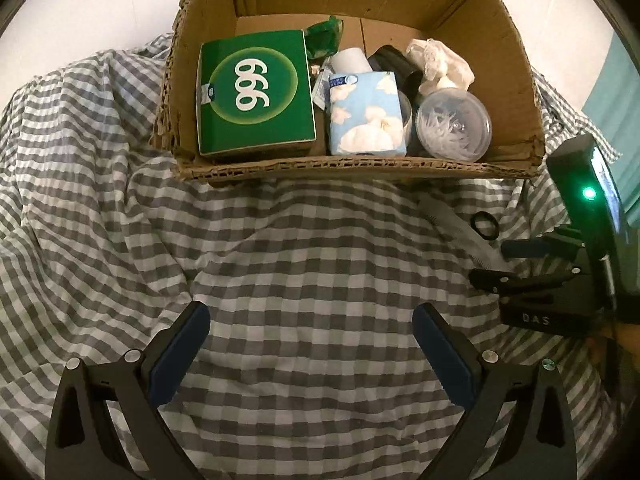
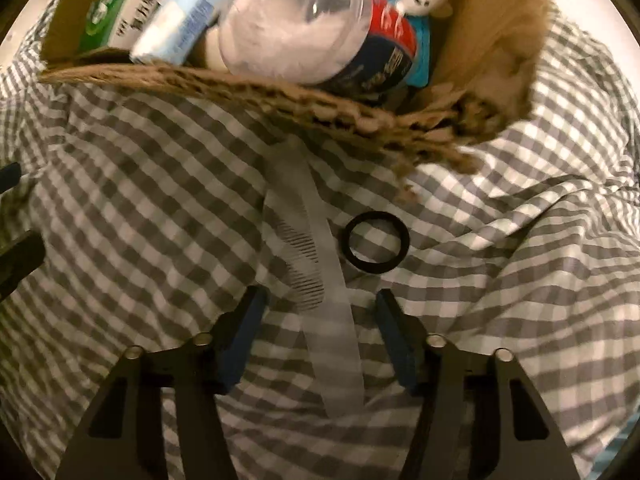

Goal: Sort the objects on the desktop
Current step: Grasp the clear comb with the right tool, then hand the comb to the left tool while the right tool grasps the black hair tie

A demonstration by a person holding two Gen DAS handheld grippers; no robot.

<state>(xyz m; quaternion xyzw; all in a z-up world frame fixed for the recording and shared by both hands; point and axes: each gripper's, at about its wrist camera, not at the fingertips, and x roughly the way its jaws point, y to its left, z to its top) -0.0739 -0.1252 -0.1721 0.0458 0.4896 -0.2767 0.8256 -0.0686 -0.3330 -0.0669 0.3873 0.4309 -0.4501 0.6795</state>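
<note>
The clear comb [image 2: 320, 300] lies flat on the checked cloth [image 2: 160, 200] just in front of the cardboard box [image 2: 280, 92], beside a black ring [image 2: 376, 242]. Being thin and see-through, it could slip from the pads or drag cloth up with it. The right gripper [image 2: 320, 328] points steeply down, its jaws about half open astride the comb, not pressing it. The left gripper [image 1: 310, 344] tilts over bare cloth before the box, wide open and empty.
</note>
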